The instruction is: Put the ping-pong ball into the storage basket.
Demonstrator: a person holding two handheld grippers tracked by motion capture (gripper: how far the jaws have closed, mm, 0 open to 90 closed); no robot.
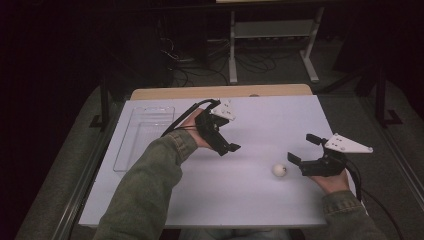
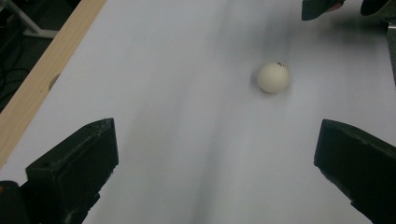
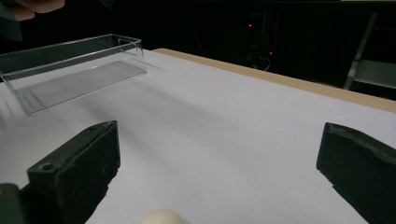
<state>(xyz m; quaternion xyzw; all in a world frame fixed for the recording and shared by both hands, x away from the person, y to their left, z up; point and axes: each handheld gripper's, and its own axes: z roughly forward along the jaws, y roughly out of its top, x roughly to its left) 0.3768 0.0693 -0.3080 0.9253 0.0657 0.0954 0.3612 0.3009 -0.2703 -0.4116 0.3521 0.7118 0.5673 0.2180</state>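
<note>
Matt white table top (image 1: 240, 195), bare wood far edge, clear glossy plastic tray (image 1: 142, 135) — smooth matt ball (image 1: 279, 170)

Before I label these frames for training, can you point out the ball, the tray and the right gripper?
ball (image 2: 273, 77), left gripper view, centre of its white surface
tray (image 3: 70, 83), right gripper view, its clear floor
right gripper (image 1: 304, 149), high view, midway between its open fingertips

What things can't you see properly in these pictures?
- Ball: right gripper view, mostly cut off by the bottom edge.
- Dark mark on the ball: left gripper view, too small to tell what it is.
- Room behind the table: high view, too dark to make out.
- Clear tray: high view, near corner hidden by the sleeve.
</note>
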